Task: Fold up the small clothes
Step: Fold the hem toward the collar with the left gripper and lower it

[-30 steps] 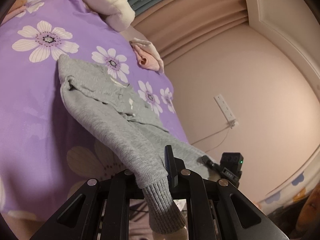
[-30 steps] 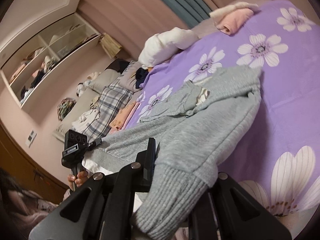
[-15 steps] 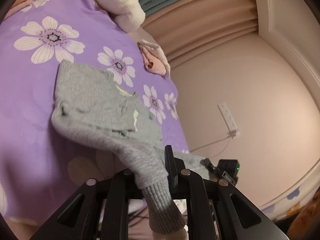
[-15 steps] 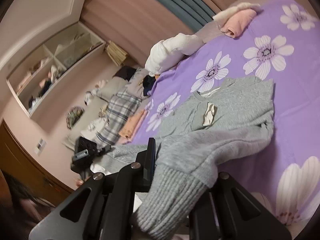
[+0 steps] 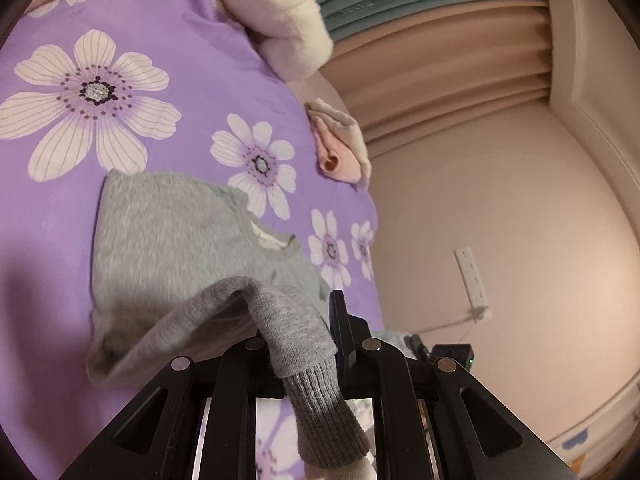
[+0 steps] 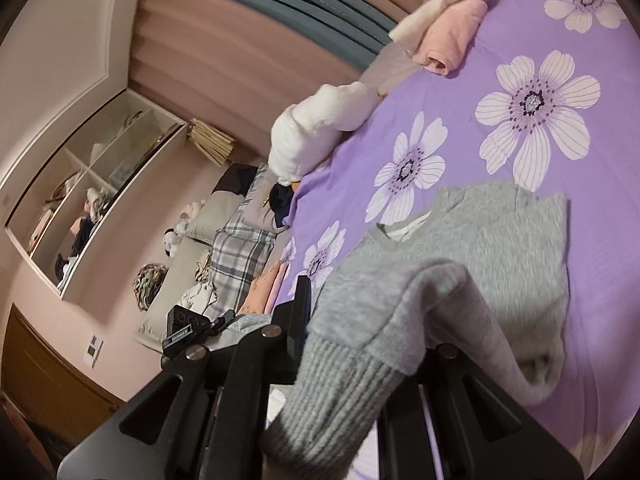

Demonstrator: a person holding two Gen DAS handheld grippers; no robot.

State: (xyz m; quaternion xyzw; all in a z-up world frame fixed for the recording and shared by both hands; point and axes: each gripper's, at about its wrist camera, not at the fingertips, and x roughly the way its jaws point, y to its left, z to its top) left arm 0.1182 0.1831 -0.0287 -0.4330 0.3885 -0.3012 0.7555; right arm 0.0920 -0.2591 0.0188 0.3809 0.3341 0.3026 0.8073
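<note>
Carrying the ribbed hem forward over the grey sweater (image 5: 168, 240), both clamped grippers, left gripper (image 5: 308, 356) and right gripper (image 6: 360, 344), have nearly halved it on the purple floral bedspread (image 5: 48, 216).

Both wrist cams sit low and close over the bed (image 5: 120, 20), left one facing the outlet wall, right one the shelves; both catch the grey sweater (image 5: 168, 232) and purple cover.
</note>
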